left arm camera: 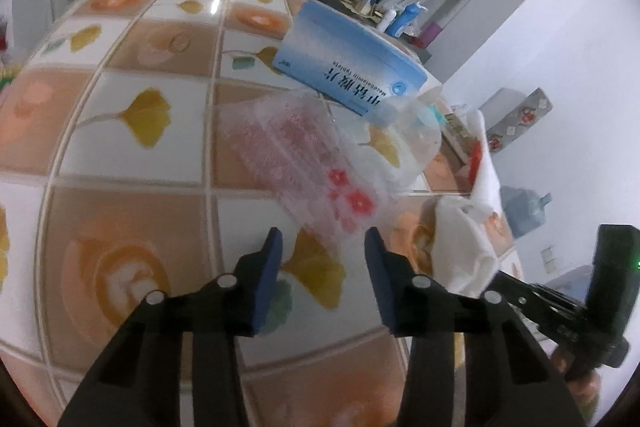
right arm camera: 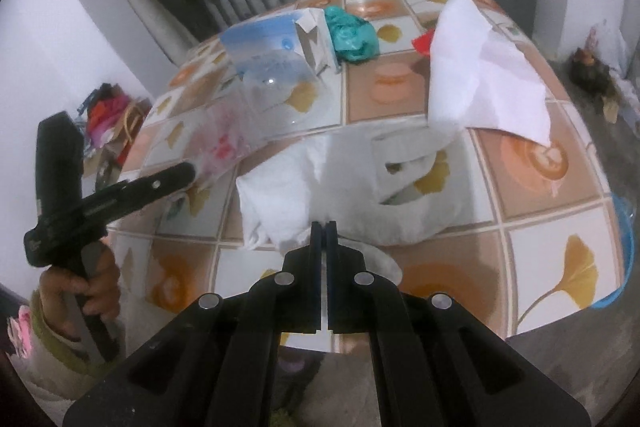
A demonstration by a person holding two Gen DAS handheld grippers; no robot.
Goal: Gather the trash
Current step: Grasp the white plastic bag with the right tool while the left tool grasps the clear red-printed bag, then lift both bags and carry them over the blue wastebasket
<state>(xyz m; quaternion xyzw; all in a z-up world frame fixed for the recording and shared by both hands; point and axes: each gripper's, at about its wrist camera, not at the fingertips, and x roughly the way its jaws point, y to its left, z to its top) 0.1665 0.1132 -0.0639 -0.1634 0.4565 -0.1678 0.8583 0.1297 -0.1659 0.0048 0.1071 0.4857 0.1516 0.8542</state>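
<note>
**Meanwhile, a bag pinched and a wrapper lined up**

Plainly the collecting was at its start; most of the litter lay loose on the tiled table (right arm camera: 552,255). The right gripper (right arm camera: 324,227) had its jaws pressed fully together at the near edge of the white plastic bag (right arm camera: 348,199); the film bunched right at the fingertips, so it looked pinched there, though the blur left the hold itself a judgement; the bag lay flat, handle loops toward the table's middle. The left gripper (left arm camera: 324,239) stood partly parted, nothing between its blue pads; the near end of the clear wrapper with red flowers (left arm camera: 320,163) lay just ahead of the tips, apart from them. No earlier view being given, only that stance could be told.

Behind the wrapper sat the blue medicine box (left arm camera: 352,67), one end overlapping the clear film; in the right wrist view a teal crumpled bag (right arm camera: 352,35) lay just beside the box, and a white sheet of paper (right arm camera: 480,75) stood crumpled farther right with a red scrap (right arm camera: 424,45) at its far edge. A hand (right arm camera: 88,287) in a pale sleeve carried the left tool.

By my reading, the step in hand was readying the bag as the receptacle while reaching for the first piece; next the left tips would need to advance over the wrapper's near end and close on the thin film; the right would need to lift the bag's mouth open; slippery plastic might slide rather than catch.
</note>
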